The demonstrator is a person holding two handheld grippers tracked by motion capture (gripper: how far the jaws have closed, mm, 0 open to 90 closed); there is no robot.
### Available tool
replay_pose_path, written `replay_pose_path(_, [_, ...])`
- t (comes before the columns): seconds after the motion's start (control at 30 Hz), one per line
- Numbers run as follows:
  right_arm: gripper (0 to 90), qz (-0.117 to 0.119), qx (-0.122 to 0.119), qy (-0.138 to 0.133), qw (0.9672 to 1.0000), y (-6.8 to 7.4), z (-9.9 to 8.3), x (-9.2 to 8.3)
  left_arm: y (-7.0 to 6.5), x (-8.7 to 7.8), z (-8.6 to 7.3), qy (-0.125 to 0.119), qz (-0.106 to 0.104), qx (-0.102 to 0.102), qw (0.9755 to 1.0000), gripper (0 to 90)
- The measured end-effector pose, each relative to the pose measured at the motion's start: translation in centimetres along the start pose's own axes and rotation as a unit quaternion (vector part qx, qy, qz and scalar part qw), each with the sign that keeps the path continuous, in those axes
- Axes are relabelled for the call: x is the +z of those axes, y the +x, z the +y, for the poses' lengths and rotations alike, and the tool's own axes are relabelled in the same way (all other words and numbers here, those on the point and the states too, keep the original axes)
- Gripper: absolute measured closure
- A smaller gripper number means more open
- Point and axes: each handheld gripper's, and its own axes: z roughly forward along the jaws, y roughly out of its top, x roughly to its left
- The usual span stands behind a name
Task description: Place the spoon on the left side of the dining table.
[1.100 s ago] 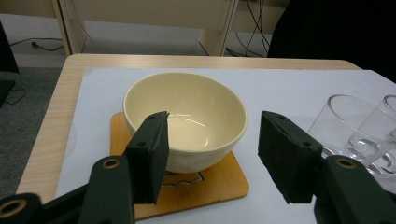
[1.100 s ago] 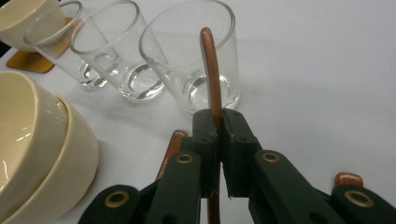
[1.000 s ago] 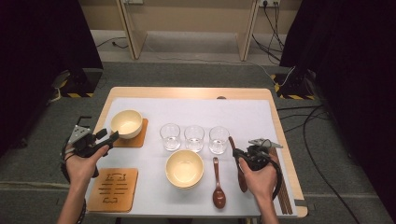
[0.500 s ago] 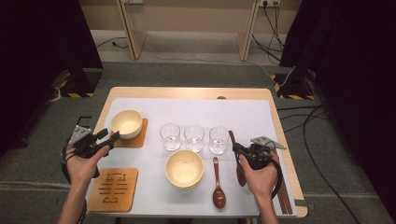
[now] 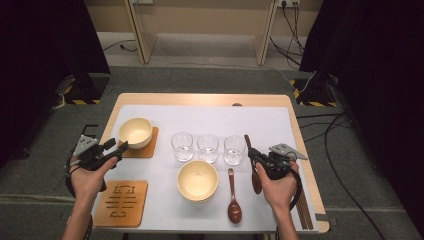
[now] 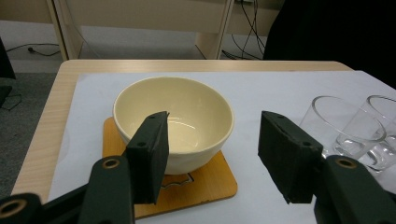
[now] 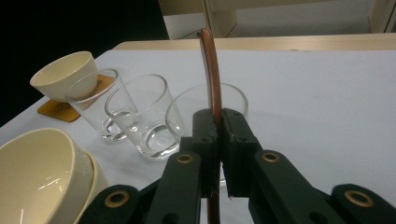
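While our right hand-held gripper [image 7: 218, 140] was clamped on the thin, stiff wooden spoon [image 7: 211, 70] above the worktop [image 5: 210, 100], our left hand-held gripper [image 6: 212, 149] stood apart beside the smooth, breakable bowl [image 6: 187, 107]; we'd take its rim.

You sit at a light wooden table [image 5: 205, 100] covered by a white sheet [image 5: 210, 120], on grey carpet [image 5: 210, 80], with black curtains [image 5: 45, 45] on both sides and loose cables [image 5: 335, 135] trailing right.
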Motion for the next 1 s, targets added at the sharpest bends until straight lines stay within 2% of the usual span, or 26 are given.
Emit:
replay_pose_path(0.6, [85.0,0.012,-0.014,-0.03,0.9994,0.9,1.2,1.0,-1.0,-0.2,0.0,-0.005,-0.006,0.008,0.9999,42.4])
replay_pose_path(0.93, [85.0,0.017,-0.022,-0.036,0.999,1.4,2.0,1.5,-1.5,0.0,0.7,-0.014,-0.018,0.013,0.9996,42.5])
replay_pose_path(1.0, [85.0,0.019,-0.025,-0.038,0.9988,1.6,2.3,1.7,-2.0,0.2,0.9,-0.016,-0.026,0.014,0.9994,42.5])
